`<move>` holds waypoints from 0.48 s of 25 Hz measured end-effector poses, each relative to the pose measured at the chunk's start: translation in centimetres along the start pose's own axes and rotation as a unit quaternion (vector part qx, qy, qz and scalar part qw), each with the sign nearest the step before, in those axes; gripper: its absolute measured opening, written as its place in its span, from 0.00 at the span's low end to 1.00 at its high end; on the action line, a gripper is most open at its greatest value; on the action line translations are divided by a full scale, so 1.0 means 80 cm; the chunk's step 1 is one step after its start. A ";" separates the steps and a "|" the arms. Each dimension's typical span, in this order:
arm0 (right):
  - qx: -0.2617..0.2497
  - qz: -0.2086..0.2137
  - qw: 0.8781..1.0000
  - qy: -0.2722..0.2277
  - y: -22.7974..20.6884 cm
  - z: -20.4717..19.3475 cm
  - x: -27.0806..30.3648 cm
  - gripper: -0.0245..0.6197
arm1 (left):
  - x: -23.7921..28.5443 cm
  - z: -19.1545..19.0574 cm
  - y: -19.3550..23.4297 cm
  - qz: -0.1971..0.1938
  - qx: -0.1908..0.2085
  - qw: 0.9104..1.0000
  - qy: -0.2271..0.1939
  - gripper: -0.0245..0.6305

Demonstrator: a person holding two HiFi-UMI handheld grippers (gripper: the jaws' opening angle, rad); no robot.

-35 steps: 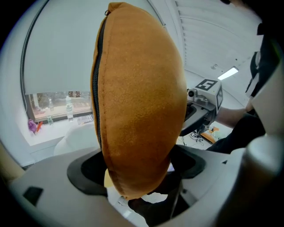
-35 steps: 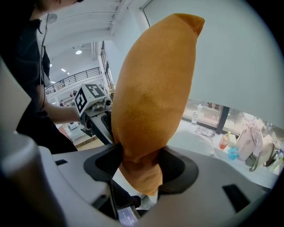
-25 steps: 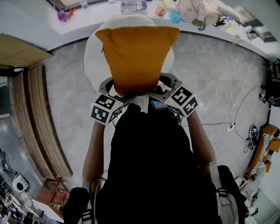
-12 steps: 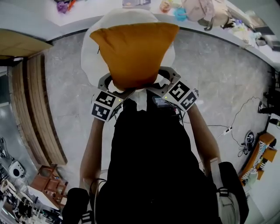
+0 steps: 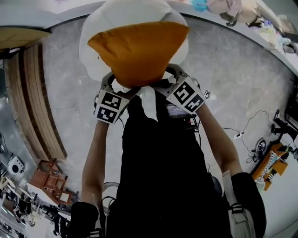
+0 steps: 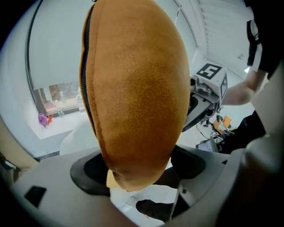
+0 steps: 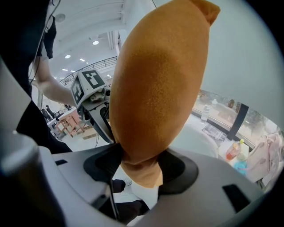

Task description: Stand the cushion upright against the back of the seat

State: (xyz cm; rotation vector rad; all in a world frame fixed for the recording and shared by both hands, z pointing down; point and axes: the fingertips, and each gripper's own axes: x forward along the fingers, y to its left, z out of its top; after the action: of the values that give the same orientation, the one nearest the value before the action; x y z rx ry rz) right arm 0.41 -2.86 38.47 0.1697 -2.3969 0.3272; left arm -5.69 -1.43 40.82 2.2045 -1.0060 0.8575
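Hand-held grippers (image 5: 113, 85) (image 5: 171, 80) — both clamping the cushion (image 5: 139, 51) — have sunk toward seat (image 5: 130, 13).

I see the cushion (image 5: 139, 51) in plain burnt orange, with a dark zip line down one seam. The seat (image 5: 91, 49) is white. The left hand-held gripper (image 6: 137, 166) and right hand-held gripper (image 7: 140, 166) are pale grey with black pads. Their marker cubes (image 5: 109, 107) carry black-and-white squares. The floor (image 5: 223, 69) is mottled grey.
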 end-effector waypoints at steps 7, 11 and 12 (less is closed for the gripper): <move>-0.005 0.007 1.000 0.012 -0.042 -0.045 0.045 0.46 | 0.061 -0.022 0.028 0.020 0.017 1.000 0.007 0.70; -0.012 -0.002 1.000 0.022 -0.066 -0.071 0.071 0.46 | 0.097 -0.040 0.047 0.030 0.028 0.999 0.017 0.70; -0.014 -0.004 1.000 0.024 -0.071 -0.077 0.079 0.46 | 0.106 -0.044 0.052 0.033 0.031 0.999 0.020 0.70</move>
State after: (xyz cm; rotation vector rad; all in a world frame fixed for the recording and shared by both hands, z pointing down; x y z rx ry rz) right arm 0.78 -6.81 48.22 0.1570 -2.3511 0.2897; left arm -5.73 -5.02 50.26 2.2082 -1.0511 0.9704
